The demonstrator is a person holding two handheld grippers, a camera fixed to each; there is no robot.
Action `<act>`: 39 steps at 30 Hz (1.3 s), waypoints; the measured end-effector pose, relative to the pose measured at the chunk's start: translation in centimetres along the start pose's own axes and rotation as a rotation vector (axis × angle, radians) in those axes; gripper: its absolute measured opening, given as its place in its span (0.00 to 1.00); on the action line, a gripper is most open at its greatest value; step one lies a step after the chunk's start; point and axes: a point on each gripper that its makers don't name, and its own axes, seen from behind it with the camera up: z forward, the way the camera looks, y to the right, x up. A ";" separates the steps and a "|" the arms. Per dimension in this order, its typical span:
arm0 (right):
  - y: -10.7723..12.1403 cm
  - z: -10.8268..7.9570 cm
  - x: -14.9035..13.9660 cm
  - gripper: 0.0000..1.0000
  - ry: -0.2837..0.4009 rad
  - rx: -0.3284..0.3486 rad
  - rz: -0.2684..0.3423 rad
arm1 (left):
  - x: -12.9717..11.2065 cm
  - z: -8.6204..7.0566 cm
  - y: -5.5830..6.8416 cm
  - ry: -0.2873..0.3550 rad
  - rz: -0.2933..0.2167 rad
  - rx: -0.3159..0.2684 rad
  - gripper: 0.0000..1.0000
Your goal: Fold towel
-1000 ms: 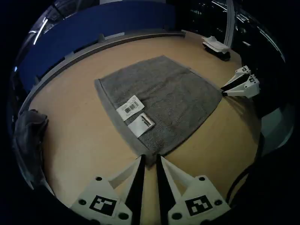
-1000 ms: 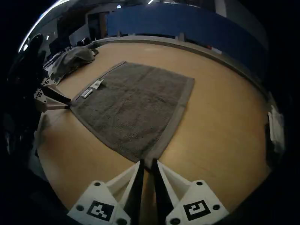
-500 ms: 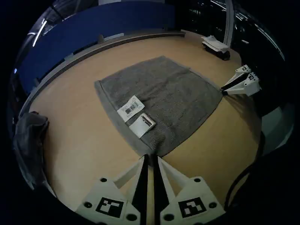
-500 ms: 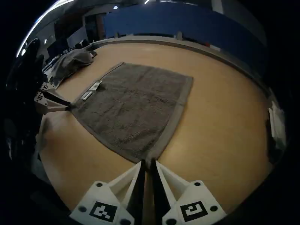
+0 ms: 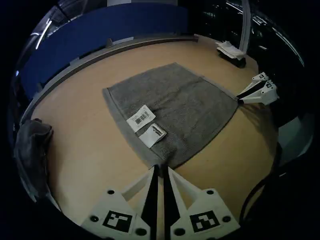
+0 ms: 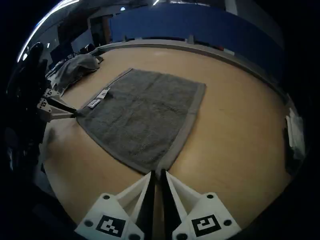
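Observation:
A grey towel (image 5: 176, 104) lies spread flat on the wooden table (image 5: 80, 136), with two white labels (image 5: 141, 117) near its left hem. My left gripper (image 5: 160, 167) sits at the bottom of the left gripper view, shut on the towel's nearest corner. The right gripper (image 5: 240, 98) pinches the corner at the right. In the right gripper view the towel (image 6: 140, 112) stretches away from my right gripper (image 6: 157, 173), whose fingers are shut on the near corner. The left gripper (image 6: 74, 113) holds the corner at the left.
A crumpled grey cloth (image 5: 32, 152) lies at the table's left end, also seen as a heap (image 6: 74, 66) in the right gripper view. A white folded item on a dark object (image 5: 231, 49) sits at the far right. A blue partition (image 5: 104, 28) lines the back edge.
Both grippers have closed from a narrow gap onto the towel's near corners. The towel has shifted only slightly.

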 end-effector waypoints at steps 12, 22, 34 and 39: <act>0.0 -2.0 1.6 0.10 0.030 -0.002 0.003 | 1.0 -1.8 0.2 0.011 -0.038 -0.004 0.08; -0.5 -4.4 2.9 0.10 0.055 -0.001 0.008 | 2.0 -4.0 0.5 0.025 -0.072 0.000 0.08; -1.2 -7.6 4.5 0.10 0.092 -0.001 0.032 | 3.6 -7.0 0.6 0.041 -0.118 0.015 0.08; -1.5 -8.8 4.9 0.10 0.105 0.002 0.043 | 4.2 -8.2 0.7 0.051 -0.131 0.019 0.08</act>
